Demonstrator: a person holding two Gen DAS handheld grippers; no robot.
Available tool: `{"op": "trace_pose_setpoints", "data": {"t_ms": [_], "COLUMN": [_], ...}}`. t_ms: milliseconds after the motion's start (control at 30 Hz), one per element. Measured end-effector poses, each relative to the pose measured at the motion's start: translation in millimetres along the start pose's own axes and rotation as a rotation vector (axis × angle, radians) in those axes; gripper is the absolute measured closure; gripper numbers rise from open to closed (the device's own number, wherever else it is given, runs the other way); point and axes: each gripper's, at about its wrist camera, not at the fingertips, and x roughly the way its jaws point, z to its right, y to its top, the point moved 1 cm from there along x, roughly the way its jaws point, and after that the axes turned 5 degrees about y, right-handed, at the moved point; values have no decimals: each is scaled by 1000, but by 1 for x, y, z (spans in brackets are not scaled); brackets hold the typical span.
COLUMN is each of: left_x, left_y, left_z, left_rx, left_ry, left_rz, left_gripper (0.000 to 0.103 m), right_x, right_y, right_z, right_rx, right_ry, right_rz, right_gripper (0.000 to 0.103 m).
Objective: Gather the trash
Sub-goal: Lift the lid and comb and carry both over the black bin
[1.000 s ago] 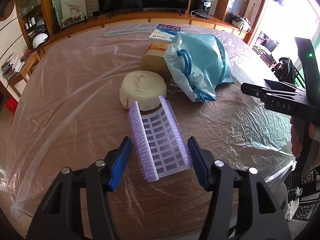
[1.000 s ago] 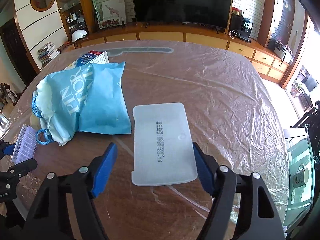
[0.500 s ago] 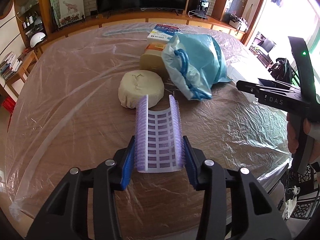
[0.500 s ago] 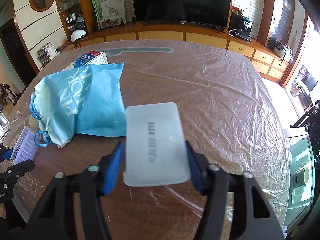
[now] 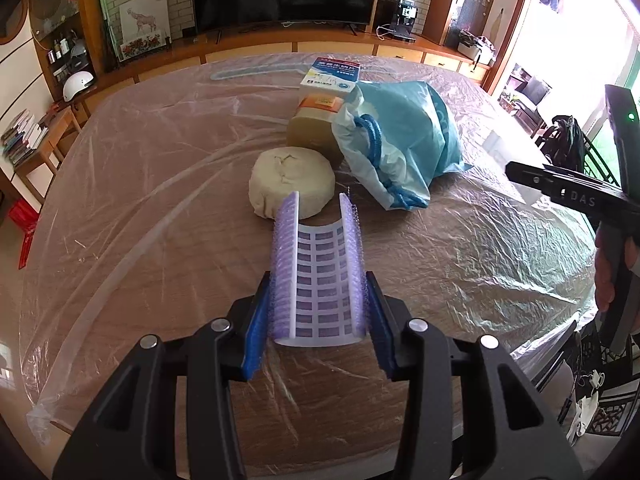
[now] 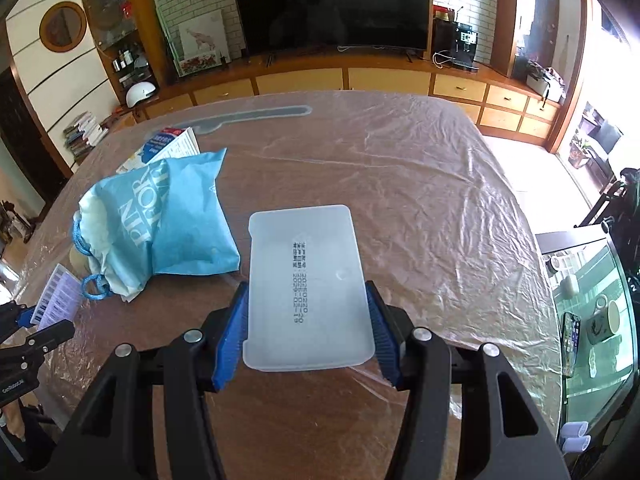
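Observation:
My left gripper is shut on a white and purple bristled plastic sheet, squeezed into a U shape above the table. In the right wrist view, my right gripper is shut on a frosted white plastic tray with black print, its blue pads pressing both long sides. A light blue drawstring bag lies on the table between the two, its mouth facing the left gripper. A round cream bundle sits just beyond the bristled sheet.
A crinkled clear plastic sheet covers the wooden table. A yellowish tub and a blue-and-white box stand behind the bag. A glass side table with a phone and mug stands to the right. A TV cabinet lines the far wall.
Both grippers went from open to shut. The left squeezed the bristled sheet into a curl; the right closed on the white tray and raised it slightly.

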Motion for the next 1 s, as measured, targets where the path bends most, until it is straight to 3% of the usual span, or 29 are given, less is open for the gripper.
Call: {"op": "trace_pose_setpoints", "data": {"t_ms": [67, 267, 1000], "left_x": [-1, -9, -47], "left_y": [0, -2, -28], "left_z": [-1, 0, 8], "left_rx": [-4, 2, 48], "left_ry": [0, -5, -24], "left_rz": [2, 17, 50], "left_gripper": [58, 58, 58], "right_x": [-8, -28, -77], "right_y": [0, -5, -71], "right_z": [3, -1, -75], "right_rx": [35, 46, -75], "right_ry": [47, 81, 248], "right_rz": [18, 47, 3], "right_gripper": [49, 49, 49]}}
